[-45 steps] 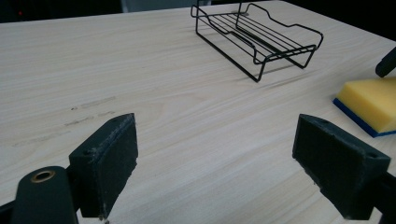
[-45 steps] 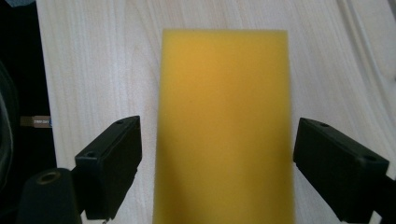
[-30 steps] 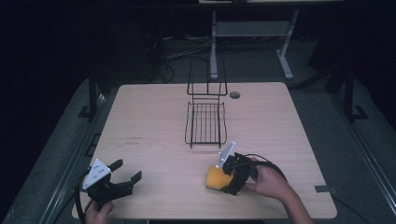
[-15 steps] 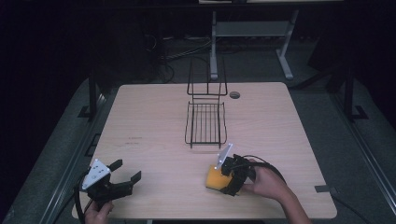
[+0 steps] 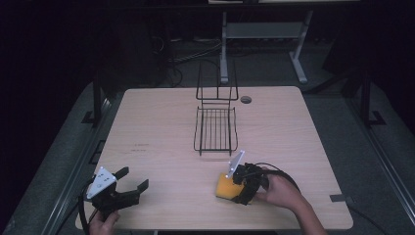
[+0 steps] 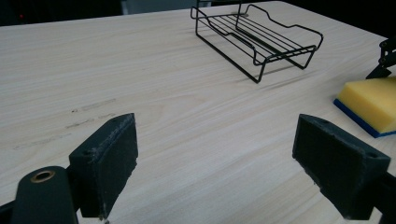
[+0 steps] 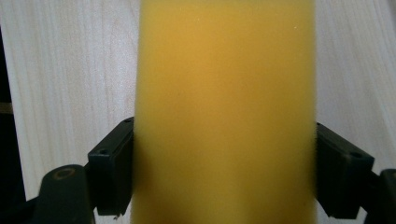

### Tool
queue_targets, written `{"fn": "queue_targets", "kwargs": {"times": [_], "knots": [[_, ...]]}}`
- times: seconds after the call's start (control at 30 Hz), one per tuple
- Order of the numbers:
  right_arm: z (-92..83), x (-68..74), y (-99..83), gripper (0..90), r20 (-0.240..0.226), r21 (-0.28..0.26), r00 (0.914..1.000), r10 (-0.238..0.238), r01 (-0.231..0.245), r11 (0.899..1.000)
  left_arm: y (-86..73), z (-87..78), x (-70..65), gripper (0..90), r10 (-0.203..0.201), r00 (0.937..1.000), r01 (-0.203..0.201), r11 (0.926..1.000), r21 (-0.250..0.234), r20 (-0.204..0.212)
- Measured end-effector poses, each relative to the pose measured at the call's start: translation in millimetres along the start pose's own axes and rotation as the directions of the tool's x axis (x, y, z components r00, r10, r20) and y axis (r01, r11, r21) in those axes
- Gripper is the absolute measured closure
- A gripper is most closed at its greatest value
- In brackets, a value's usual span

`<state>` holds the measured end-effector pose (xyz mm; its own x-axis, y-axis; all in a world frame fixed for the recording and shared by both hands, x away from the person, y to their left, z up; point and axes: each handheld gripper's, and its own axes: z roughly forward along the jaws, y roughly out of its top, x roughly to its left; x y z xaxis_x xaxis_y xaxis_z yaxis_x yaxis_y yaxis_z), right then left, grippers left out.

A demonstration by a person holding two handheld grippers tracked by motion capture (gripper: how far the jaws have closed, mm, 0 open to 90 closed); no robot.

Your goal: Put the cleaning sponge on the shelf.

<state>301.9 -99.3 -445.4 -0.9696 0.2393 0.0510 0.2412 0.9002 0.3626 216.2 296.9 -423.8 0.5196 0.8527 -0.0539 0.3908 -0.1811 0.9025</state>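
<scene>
Between right tongs (image 7: pixel 224 175) jaws, yellow sponge (image 7: pixel 224 112), blue underside in left gripper view

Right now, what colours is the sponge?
Yellow sponge with a blue bottom layer, clearest in the left gripper view.

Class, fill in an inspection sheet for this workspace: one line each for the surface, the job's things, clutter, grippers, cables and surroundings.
Surface: light wood table, faint dark marks near its left side, a round hole by the far edge.
Job's things: yellow sponge with a blue underside lies flat near the front right; black wire rack stands mid-table, nothing in it.
Clutter: nothing seen.
Grippers: left gripper open near the front left corner, nothing between its jaws; right gripper has a jaw against each side of the sponge.
Cables: a black cable loops over the right hand.
Surroundings: dark room, grey floor, a metal stand beyond the table.
</scene>
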Motion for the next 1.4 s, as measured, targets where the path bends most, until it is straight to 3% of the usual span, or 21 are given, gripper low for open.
{"fn": "queue_targets", "kwargs": {"times": [0.47,0.87,1.4], "knots": [[-13.5,-7.0,8.1,21.4,-0.009,-0.022,0.9999,-0.011,0.011,1.0,0.4,-0.3,0.5,13.4,0.002,1.0,-0.002,1.0,0.0,-0.001],[-31.1,-21.5,25.3,21.4,-0.024,-0.062,0.9994,-0.024,0.022,0.998,0.3,-1.0,0.7,13.4,-0.005,1.0,0.005,1.0,-0.005,0.0],[-37.3,-44.4,42.6,21.5,-0.039,-0.077,0.999,-0.022,0.019,0.997,0.2,-2.1,2.1,13.4,-0.005,1.0,0.005,0.9999,-0.011,-0.002]]}}
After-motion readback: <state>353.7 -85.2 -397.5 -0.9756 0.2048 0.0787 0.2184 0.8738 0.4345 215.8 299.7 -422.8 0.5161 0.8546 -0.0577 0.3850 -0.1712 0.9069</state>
